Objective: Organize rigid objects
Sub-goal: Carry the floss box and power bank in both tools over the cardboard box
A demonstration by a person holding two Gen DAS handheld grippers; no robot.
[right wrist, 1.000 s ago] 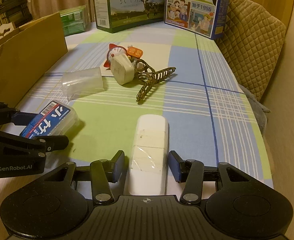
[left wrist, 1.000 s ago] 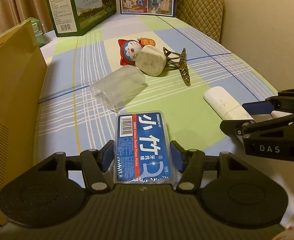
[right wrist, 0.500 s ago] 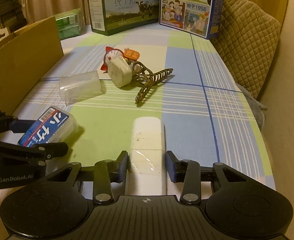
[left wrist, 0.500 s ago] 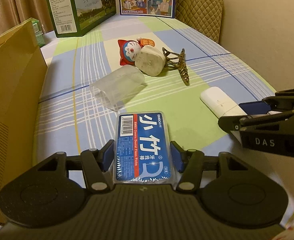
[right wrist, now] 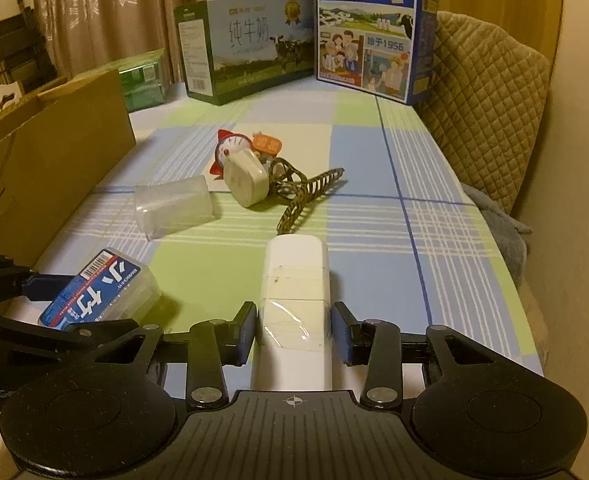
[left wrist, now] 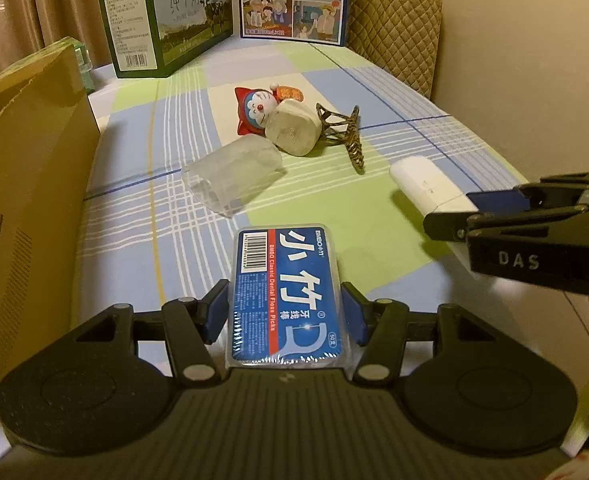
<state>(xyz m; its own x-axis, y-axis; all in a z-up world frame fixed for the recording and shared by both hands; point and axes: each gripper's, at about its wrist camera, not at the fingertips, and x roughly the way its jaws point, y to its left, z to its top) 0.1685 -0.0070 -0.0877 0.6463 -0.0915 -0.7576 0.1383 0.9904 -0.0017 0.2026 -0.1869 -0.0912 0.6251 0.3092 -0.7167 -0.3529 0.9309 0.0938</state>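
My left gripper [left wrist: 285,312] has its jaws closed on the floss box [left wrist: 284,292], blue label up. The box's long axis runs straight away from the camera along the fingers, barcode end farthest. In the right wrist view the same box [right wrist: 98,296] lies low at the near left of the counter [right wrist: 374,216].

My right gripper [right wrist: 292,330] has its jaws narrow, the pads against the sides of the white case [right wrist: 294,304]. The case's long axis also follows the fingers, its rounded end pointing toward the middle of the counter. From the left wrist view the case [left wrist: 426,186] projects out of the right gripper toward the upper left.

Past both lie a clear cup [left wrist: 232,176] on its side, a cat figure [left wrist: 256,110], a beige block [left wrist: 292,132] touching it, and a hair claw [left wrist: 344,132].

The counter wears a cloth checked green, blue and white. A cardboard box [left wrist: 26,184] stands at its left edge; two milk cartons [right wrist: 374,28] stand at the far end before curtains [right wrist: 106,8]. A quilted chair back [right wrist: 486,100] rises at the right.
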